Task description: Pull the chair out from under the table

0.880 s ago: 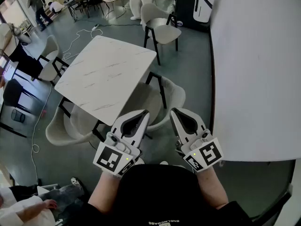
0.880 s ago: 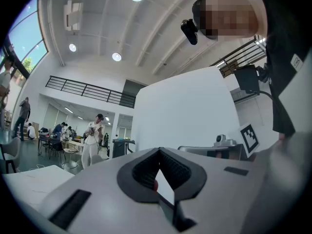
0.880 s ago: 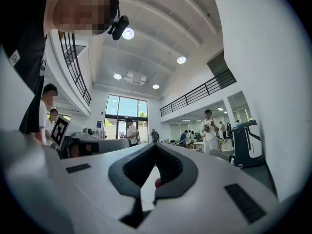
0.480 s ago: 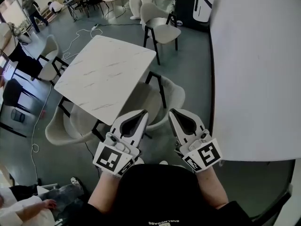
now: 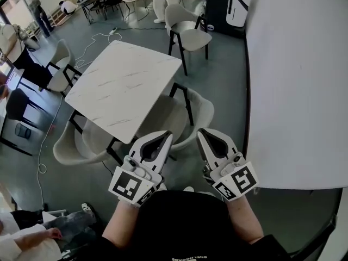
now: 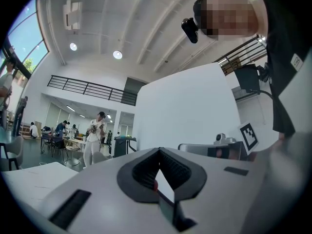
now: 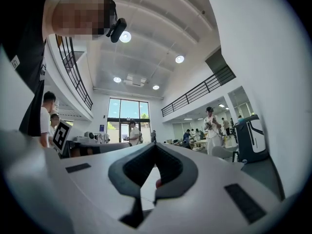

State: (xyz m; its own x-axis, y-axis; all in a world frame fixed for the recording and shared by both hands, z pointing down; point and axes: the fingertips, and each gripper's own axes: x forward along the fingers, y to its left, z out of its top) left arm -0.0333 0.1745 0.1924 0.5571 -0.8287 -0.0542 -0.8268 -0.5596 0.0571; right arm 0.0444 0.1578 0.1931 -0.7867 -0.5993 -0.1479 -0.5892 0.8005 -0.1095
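First, with the left hand-held gripper (image 5: 165,134) and right hand-held gripper (image 5: 202,132) both clamped shut on nothing just short of the cream shell chair (image 5: 176,118) tucked under the marble bench (image 5: 122,88), spread the jaws, clasp the backrest rim (image 5: 210,112) squarely and pull straight back.

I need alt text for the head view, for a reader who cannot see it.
Seen from above, a person holds the left tool and the right tool, both shut and empty, near a cream chair pushed partly under a white marble table. More chairs stand around on the grey floor.
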